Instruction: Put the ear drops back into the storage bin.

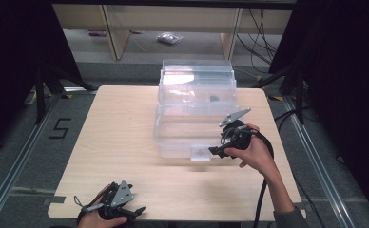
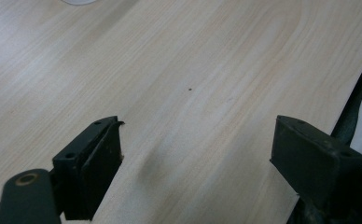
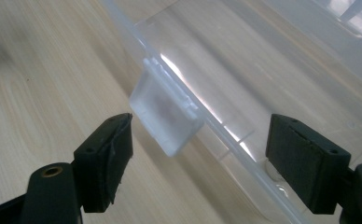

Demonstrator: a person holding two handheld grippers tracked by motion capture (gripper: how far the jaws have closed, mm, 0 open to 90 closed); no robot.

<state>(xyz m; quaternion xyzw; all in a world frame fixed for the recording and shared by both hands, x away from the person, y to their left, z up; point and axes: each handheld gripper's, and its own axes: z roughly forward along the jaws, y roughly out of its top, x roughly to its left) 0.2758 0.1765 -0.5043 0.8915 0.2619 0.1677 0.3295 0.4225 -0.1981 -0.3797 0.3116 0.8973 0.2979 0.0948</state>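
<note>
A clear plastic storage box [image 1: 194,102] with a lid stands on the wooden table [image 1: 121,137], toward the back middle. A frosted latch tab [image 1: 200,153] hangs from its near edge. My right gripper [image 1: 213,151] is open just to the right of that tab, pointing left at it. In the right gripper view the latch tab [image 3: 166,114] and the box rim [image 3: 226,130] lie between and beyond the wide-apart jaws, untouched. My left gripper [image 1: 137,210] rests open at the table's near edge; bare wood [image 2: 193,93] shows between its jaws.
Beyond the table lie a grey floor, wooden furniture legs [image 1: 113,33] and a small plastic bag [image 1: 169,38]. Black cables [image 1: 261,33] run at the back right. Black curtains flank both sides. A floor mark reads 5 [image 1: 60,128].
</note>
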